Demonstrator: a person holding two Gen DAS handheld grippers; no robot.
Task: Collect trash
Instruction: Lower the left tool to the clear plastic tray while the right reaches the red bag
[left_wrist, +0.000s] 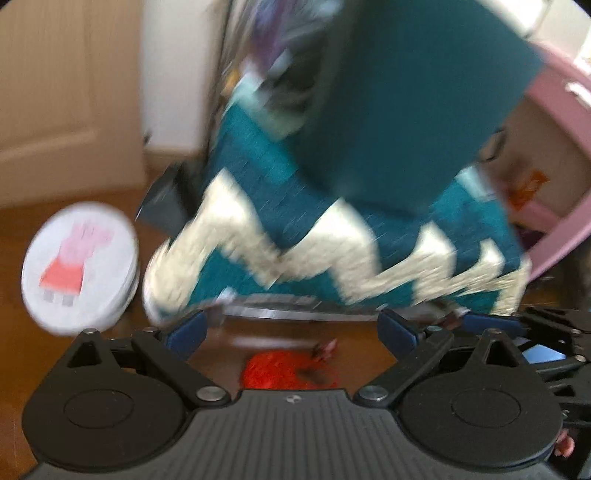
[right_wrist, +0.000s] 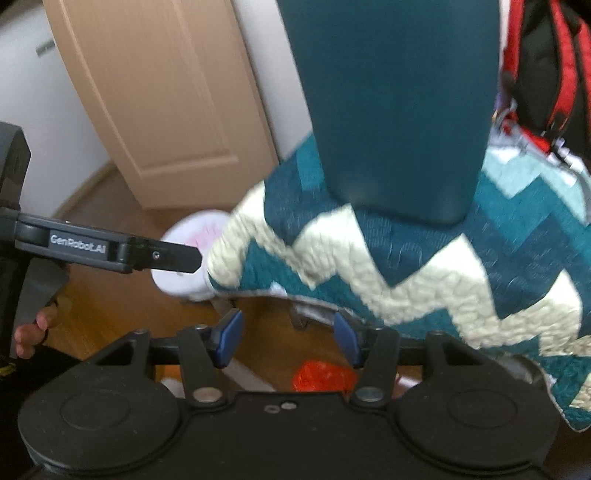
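A crumpled red wrapper (left_wrist: 286, 371) lies on the brown wooden floor, low between the fingers of my left gripper (left_wrist: 291, 328), which is open and empty above it. It also shows in the right wrist view (right_wrist: 323, 376), below my right gripper (right_wrist: 288, 341), which is open and empty. The right gripper's body (left_wrist: 554, 332) shows at the left view's right edge, and the left gripper's arm (right_wrist: 110, 251) crosses the right view's left side. Both views are motion-blurred.
A chair with a teal back (left_wrist: 417, 96) and a teal-and-cream zigzag blanket (left_wrist: 332, 236) stands just ahead. A round white Peppa Pig stool (left_wrist: 79, 267) sits to the left. A pink shelf (left_wrist: 561, 122), a beige door (right_wrist: 155, 99) and a red-black backpack (right_wrist: 543, 70) surround it.
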